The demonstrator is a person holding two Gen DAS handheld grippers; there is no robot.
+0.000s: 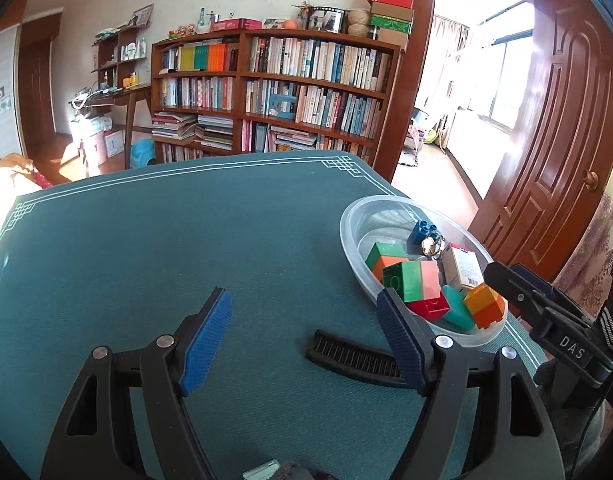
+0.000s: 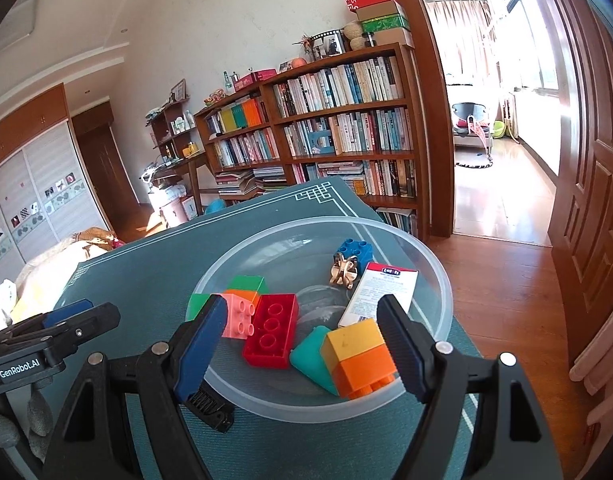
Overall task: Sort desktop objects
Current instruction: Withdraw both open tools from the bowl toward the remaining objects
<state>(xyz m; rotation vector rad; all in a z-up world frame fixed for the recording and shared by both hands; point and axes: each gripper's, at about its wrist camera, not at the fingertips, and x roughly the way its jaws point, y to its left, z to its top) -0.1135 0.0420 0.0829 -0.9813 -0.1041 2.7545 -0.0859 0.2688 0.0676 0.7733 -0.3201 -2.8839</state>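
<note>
A black comb (image 1: 354, 356) lies flat on the teal table mat (image 1: 146, 240), between the fingers of my left gripper (image 1: 304, 320) and close to the right finger. That gripper is open and touches nothing. A clear plastic bowl (image 2: 442, 280) near the table's right corner holds a red brick (image 2: 272, 330), a pink brick (image 2: 240, 316), a green brick (image 2: 246, 284), a blue brick (image 2: 352, 250), a yellow-orange brick (image 2: 360, 356), a teal wedge (image 2: 312, 354), a gold clip (image 2: 344, 274) and a white card box (image 2: 380, 294). My right gripper (image 2: 302, 336) hovers open over the bowl's near rim.
The bowl (image 1: 348, 216) sits close to the table's right edge, with wooden floor and an open door (image 1: 566, 140) beyond. A full bookcase (image 1: 274, 92) stands behind the table. The left gripper (image 2: 86, 312) shows at the left of the right wrist view.
</note>
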